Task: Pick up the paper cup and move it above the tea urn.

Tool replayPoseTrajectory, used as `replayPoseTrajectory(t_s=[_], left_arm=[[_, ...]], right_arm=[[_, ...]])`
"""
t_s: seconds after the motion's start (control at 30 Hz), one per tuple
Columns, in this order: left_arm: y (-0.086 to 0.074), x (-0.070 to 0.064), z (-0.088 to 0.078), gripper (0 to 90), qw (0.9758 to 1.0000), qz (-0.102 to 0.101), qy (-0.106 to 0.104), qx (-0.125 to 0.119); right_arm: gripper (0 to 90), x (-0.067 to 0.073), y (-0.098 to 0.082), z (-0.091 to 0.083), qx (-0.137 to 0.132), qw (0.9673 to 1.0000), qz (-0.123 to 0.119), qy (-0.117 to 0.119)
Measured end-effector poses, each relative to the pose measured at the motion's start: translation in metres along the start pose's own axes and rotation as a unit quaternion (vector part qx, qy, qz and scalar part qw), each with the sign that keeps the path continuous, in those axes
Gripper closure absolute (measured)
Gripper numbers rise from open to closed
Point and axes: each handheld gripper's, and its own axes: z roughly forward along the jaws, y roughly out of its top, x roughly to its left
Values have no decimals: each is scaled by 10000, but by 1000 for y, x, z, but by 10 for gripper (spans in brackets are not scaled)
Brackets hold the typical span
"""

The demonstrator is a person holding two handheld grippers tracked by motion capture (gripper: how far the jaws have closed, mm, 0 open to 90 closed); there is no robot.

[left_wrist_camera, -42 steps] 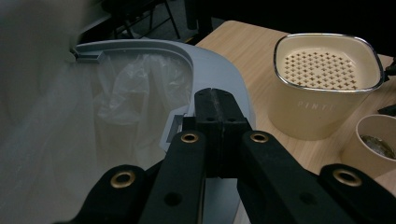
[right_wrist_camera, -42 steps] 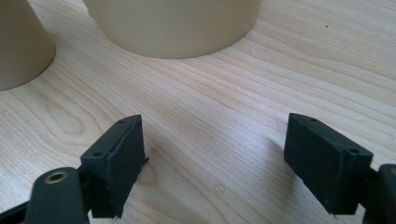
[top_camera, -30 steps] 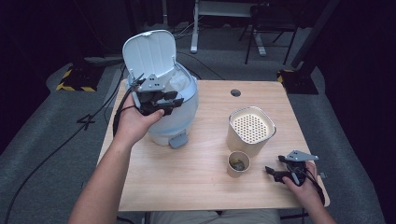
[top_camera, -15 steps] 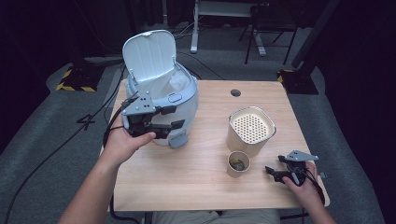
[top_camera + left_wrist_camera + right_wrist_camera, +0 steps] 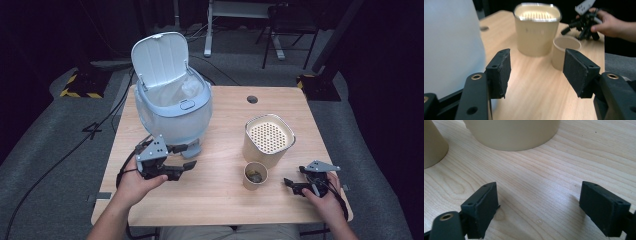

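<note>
Lowered from the bin [image 5: 172,107], left gripper [image 5: 187,156] hovers level, jaws just opening, nothing between.

High view overhead, far; gripper views low, close; all share beige canister [image 5: 268,138].

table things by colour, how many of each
pale blue: 1, the bin with its lid up
beige: 2, the perforated-top container and the small cup
black grippers: 2, left gripper and right gripper
total: 5
</note>
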Motion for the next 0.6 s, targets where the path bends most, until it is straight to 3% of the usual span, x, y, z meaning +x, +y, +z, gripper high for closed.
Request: replayPoseTrajectory(t_s=[0.1, 0.23, 0.37, 0.47, 0.6], left_arm=[[-17, 1, 9, 392, 9999, -93, 29, 123], [-34, 5, 20, 366, 9983, -485, 167, 261], [-51, 7, 32, 357, 9947, -643, 332, 734], [-59, 10, 36, 349, 9923, -776, 370, 893], [-70, 13, 41, 326, 9870, -954, 552, 1170]], right_arm=[[156, 1, 0, 0, -10, 10000, 21, -21], [160, 1, 0, 0, -10, 10000, 29, -13], [172, 1, 0, 0, -24, 10000, 18, 4], [185, 1, 0, 0, -32, 10000, 11, 3], [231, 2, 1, -3, 46, 10000, -7, 47]])
